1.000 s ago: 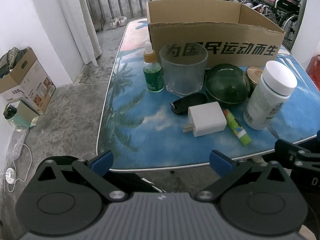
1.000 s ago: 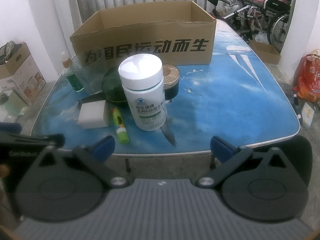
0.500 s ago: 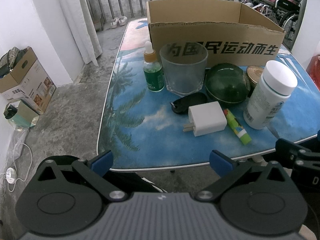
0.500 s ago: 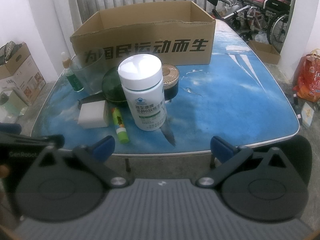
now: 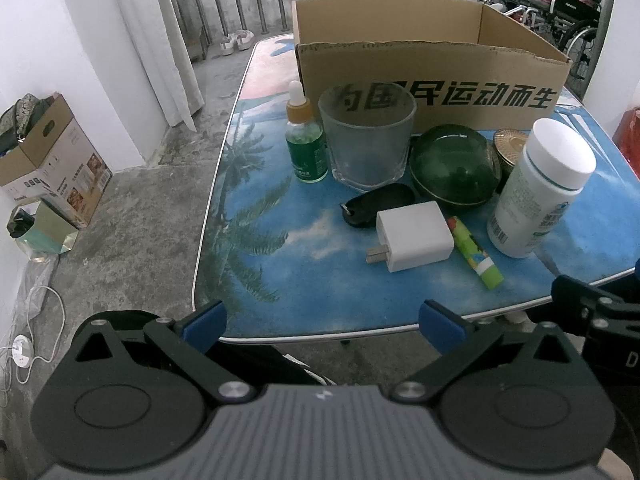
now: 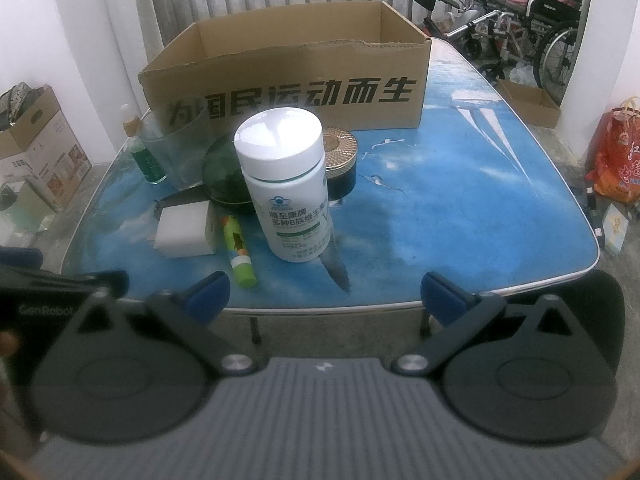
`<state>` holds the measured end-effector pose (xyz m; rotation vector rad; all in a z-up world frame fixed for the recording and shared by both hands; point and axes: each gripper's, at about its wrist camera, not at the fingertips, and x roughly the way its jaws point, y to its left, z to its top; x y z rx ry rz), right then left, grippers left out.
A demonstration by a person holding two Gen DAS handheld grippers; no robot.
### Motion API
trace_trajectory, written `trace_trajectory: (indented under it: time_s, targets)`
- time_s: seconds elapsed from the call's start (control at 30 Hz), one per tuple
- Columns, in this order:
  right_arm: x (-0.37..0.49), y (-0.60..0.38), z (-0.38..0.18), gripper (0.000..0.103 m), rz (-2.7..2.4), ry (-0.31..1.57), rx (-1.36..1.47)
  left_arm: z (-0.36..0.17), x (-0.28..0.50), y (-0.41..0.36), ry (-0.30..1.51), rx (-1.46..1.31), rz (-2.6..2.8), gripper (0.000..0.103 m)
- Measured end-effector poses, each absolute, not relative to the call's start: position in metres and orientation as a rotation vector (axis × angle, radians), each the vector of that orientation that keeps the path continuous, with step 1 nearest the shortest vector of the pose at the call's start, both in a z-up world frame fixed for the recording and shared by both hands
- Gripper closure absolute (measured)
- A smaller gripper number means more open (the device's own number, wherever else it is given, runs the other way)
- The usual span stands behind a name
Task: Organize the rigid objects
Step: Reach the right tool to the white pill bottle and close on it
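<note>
While both sets of blue-tipped fingers stand spread wide with nothing between them, the left gripper point(image 5: 322, 322) and the right gripper point(image 6: 324, 292) hang just off the near edge of the table point(image 6: 460, 200). Beyond the right gripper's tips stands a white pill bottle point(image 6: 286, 184), its Chinese label facing only this view; the left view shows just its barcode side. Left of it lie a green lip balm point(image 5: 476, 252) and a white charger point(image 5: 412, 236), whose prongs only the left view shows, as with the black key fob point(image 5: 378, 204). Farther stand a green dome point(image 5: 454, 168), a glass cup point(image 5: 368, 136), a dropper bottle point(image 5: 306, 140) and a gold-lidded jar point(image 6: 340, 156). At the far side sits an open cardboard box point(image 6: 304, 80) printed with large black Chinese characters
</note>
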<state>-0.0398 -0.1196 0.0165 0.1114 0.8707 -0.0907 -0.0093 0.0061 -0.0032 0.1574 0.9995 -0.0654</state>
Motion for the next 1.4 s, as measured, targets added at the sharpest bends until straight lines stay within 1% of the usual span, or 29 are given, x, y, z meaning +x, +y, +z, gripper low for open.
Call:
trace_trajectory:
  time_s: [0.4, 0.57, 0.7, 0.87, 0.97, 1.27, 1.4]
  targets:
    - [-0.041, -0.122, 0.016, 0.001, -0.093, 0.866, 0.110, -0.003, -0.007, 0.004, 0.994, 0.166, -0.062, 0.000]
    - [-0.042, -0.128, 0.020, 0.001, -0.103, 0.844, 0.102, 0.006, -0.011, 0.002, 0.927, 0.187, -0.069, 0.001]
    - [-0.044, -0.140, 0.034, 0.001, -0.110, 0.774, 0.092, 0.024, -0.014, -0.001, 0.823, 0.191, -0.120, 0.001]
    - [-0.047, -0.165, 0.061, 0.001, -0.089, 0.609, 0.067, 0.043, -0.014, -0.014, 0.712, 0.192, -0.270, 0.001]
    - [-0.045, -0.179, 0.075, 0.001, -0.017, 0.547, 0.083, 0.047, -0.012, -0.029, 0.662, 0.204, -0.375, 0.001]
    - [-0.018, -0.195, 0.076, 0.001, 0.201, 0.609, 0.154, 0.030, -0.014, -0.079, 0.614, 0.296, -0.527, 0.002]
    - [-0.005, -0.180, 0.068, 0.002, 0.271, 0.645, 0.128, 0.022, -0.010, -0.085, 0.613, 0.294, -0.568, 0.009]
